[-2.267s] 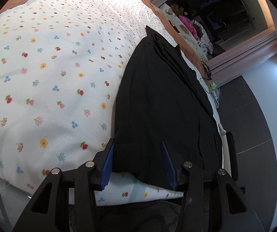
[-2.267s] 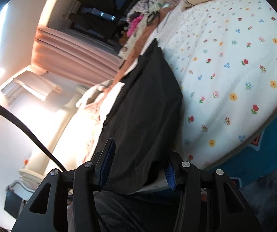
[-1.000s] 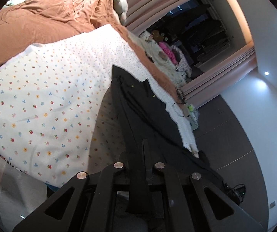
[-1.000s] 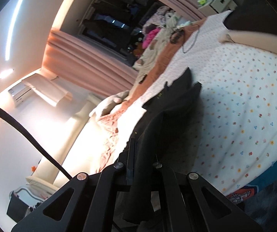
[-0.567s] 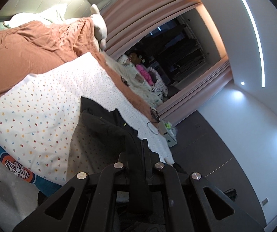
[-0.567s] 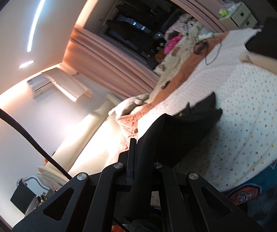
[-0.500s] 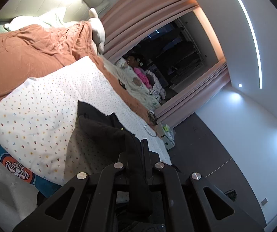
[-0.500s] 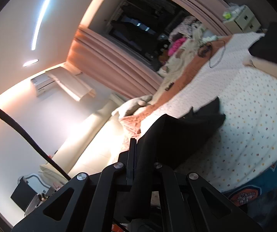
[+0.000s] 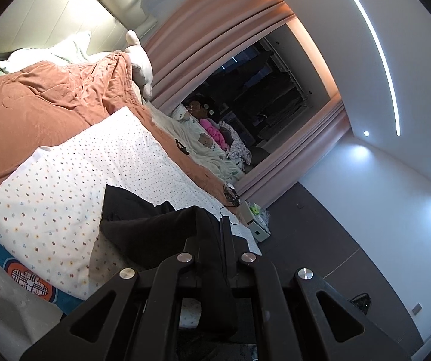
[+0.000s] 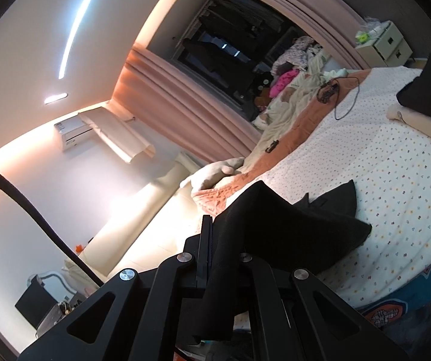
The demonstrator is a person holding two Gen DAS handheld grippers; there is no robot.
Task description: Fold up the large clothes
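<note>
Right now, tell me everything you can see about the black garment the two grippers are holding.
The black garment is plain dark cloth, matte and fairly heavy-looking, with no print visible. Its near edge is pinched in two places: the left gripper and the right gripper are both shut on it. From there it slopes down in soft folds to its far end, which rests on the white flower-print quilt on the bed. A pointed corner sticks up at that end. What kind of garment it is cannot be told.

Black garment point(image 9: 143, 228), near end lifted, far end prob. resting on bed
</note>
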